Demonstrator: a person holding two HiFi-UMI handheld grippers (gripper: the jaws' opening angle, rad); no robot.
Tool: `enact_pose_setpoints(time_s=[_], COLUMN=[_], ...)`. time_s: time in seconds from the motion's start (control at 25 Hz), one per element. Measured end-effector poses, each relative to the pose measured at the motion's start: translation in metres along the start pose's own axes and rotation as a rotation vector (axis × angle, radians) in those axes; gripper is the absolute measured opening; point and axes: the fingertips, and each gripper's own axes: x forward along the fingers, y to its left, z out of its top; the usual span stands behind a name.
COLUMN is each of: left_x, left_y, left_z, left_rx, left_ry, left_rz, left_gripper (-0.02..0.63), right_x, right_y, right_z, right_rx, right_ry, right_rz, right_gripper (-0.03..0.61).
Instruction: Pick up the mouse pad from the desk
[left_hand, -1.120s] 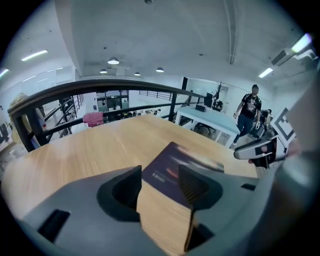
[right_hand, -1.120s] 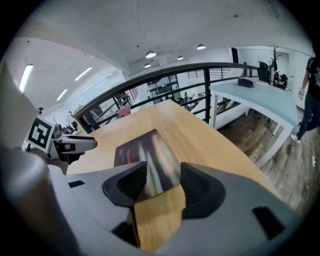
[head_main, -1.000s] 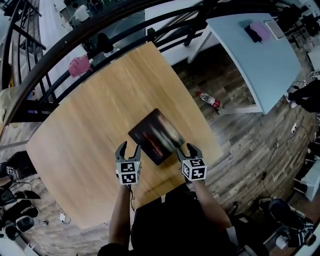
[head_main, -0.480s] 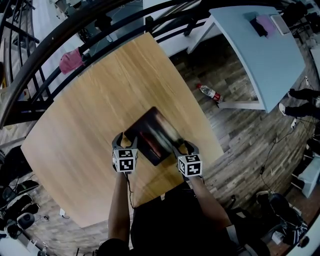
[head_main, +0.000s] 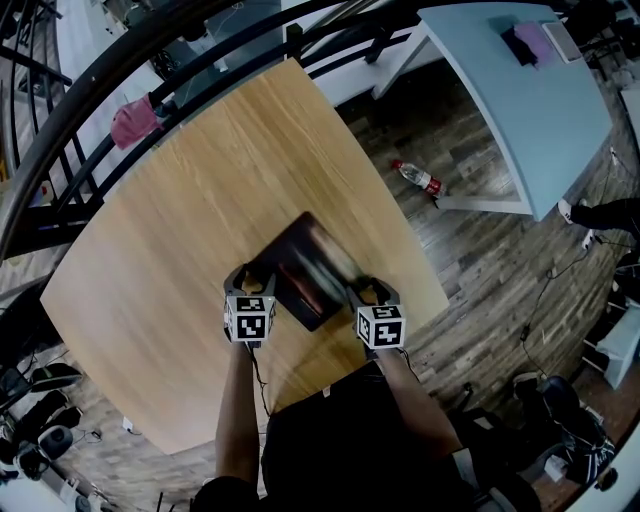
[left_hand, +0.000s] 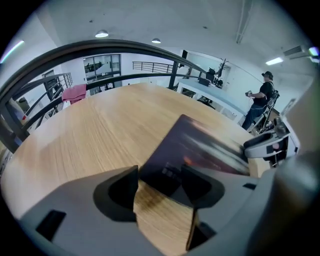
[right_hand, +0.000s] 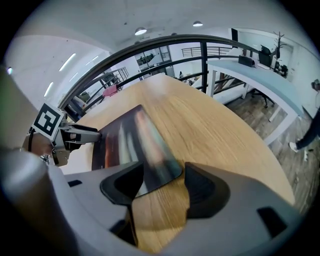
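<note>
Dark rectangular mouse pad (head_main: 305, 268) w/ streaky print lies flat on the light wood counter (head_main: 180, 200), towards the person's edge. Left hand-held gripper (head_main: 252, 280) is at the pad's near-left corner, tilted steeply down. Its jaws are wide apart and grip nothing; in left gripper view the corner sits between them, not squeezed. Right hand-held gripper (head_main: 368, 293) is at the near-right corner, also wide open w/ the pad's rounded corner between its jaws, not squeezed.
</note>
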Motion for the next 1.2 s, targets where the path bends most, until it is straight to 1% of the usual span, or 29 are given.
enact_pose_setpoints(time_s=[0.12,0.4,0.52,0.6,0.72,0.92,1.2], left_x=[-0.001,-0.004,-0.005,-0.004,-0.004,-0.005,-0.006], left_y=[-0.003,-0.012,-0.022,-0.026,-0.03,-0.034,-0.044], left_z=[0.002,0.0,-0.003,-0.006,-0.007,-0.007,-0.013], left_rx=[0.003,0.024,0.038,0.052,0.041,-0.016,-0.01], left_ry=[0.006,0.036,0.056,0.062,0.057,0.049,0.055], left_rz=[0.0,-0.011,-0.039,-0.034,-0.034,-0.059,-0.077], left_gripper=[0.261,0.268,0.27,0.27,0.27,0.269,0.268], right_x=[0.002,0.001,0.003,0.005,0.005,0.006,0.006], right_y=[0.005,0.004,0.014,0.02,0.02,0.019,0.017], right_z=[0.0,0.0,0.0,-0.001,-0.001,0.0,0.0], right_rx=[-0.021,-0.015,-0.028,-0.037,-0.033,-0.042,-0.066], right_ry=[0.013,0.015,0.02,0.022,0.018,0.026,0.029], right_rz=[0.007,-0.001,0.018,0.023,0.024,0.03,0.016], right_gripper=[0.241,0.241,0.241,0.241,0.241,0.241,0.239])
